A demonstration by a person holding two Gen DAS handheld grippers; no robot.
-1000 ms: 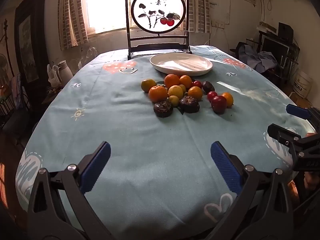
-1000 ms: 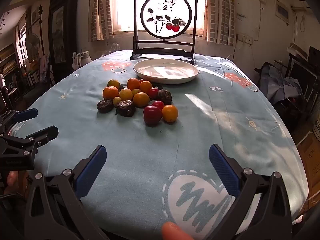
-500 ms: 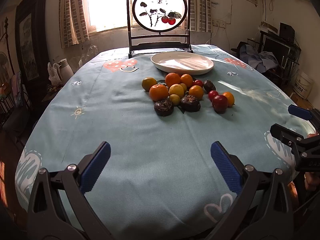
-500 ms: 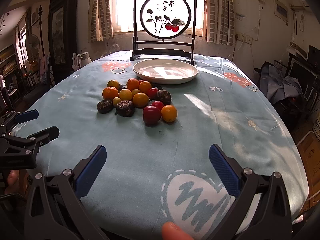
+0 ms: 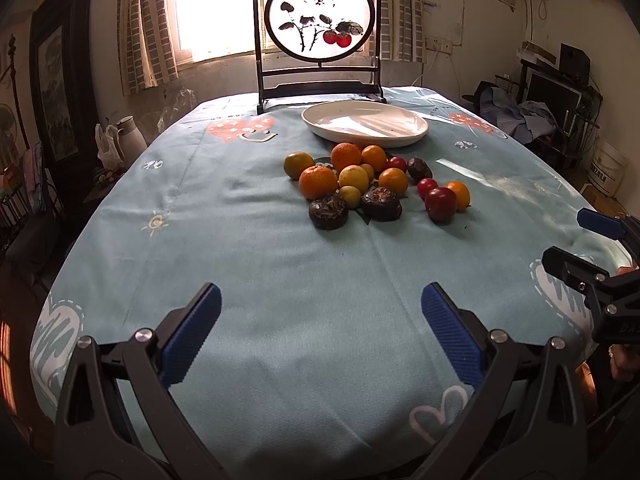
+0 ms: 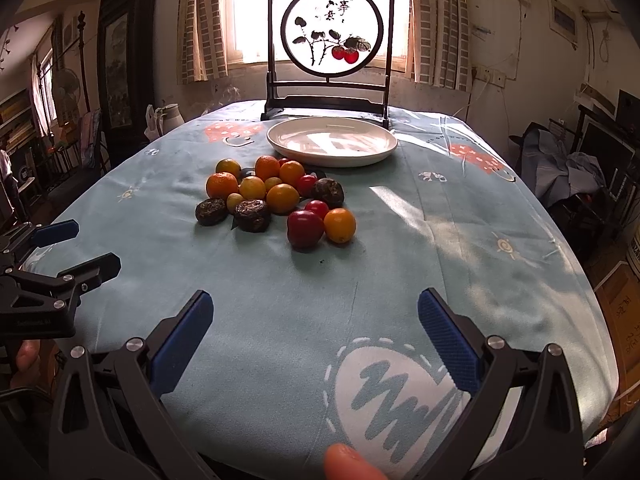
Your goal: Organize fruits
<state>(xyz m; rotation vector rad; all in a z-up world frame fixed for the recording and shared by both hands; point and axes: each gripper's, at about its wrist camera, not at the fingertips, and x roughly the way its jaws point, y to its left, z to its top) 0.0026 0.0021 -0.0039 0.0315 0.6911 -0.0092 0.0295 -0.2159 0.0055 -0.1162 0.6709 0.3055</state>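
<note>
- Two grippers are present, both over the near edge of the bench, well apart from the fruit.
- Left gripper: jaws spread wide, nothing between them.
- Right gripper: jaws spread wide, nothing between them.
- Fruit cluster: oranges, small yellow and red fruits and three dark wrinkled ones, lying on the blue cloth at mid-bench, just in front of the white plate.
- A dark red fruit and a small orange lie touching at the cluster's right edge.
- Painted screen stands behind the plate.
</note>
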